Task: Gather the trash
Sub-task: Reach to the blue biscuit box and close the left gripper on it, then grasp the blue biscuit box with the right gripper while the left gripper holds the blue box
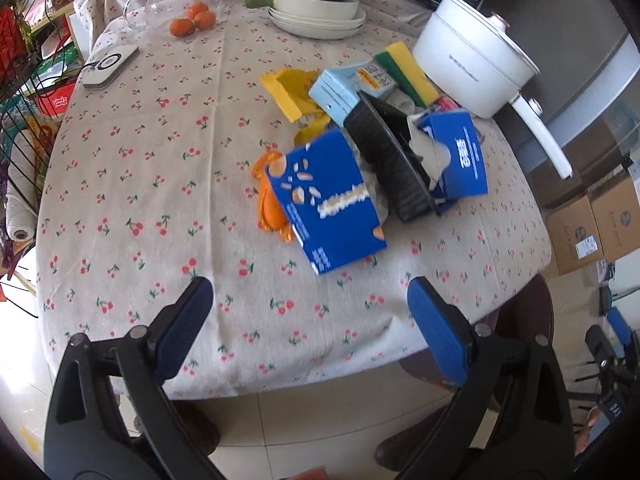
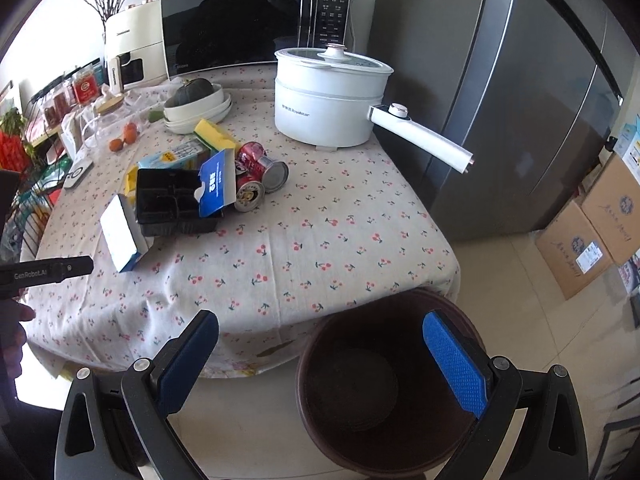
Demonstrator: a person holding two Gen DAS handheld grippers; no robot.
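Both claws wide apart, holding nothing: left gripper (image 1: 310, 312) short of the near table edge, right gripper (image 2: 320, 340) above a dark brown bin (image 2: 384, 376) on the floor beside the table (image 2: 340, 220). Trash heaped mid-table on the cherry-print cloth: blue box (image 1: 328, 208) nearest, black tray (image 1: 388, 160) tilted behind it, orange wrapper (image 1: 270, 204) beside it, two red cans (image 2: 256, 176) at the far side, near the white pot (image 2: 328, 100).
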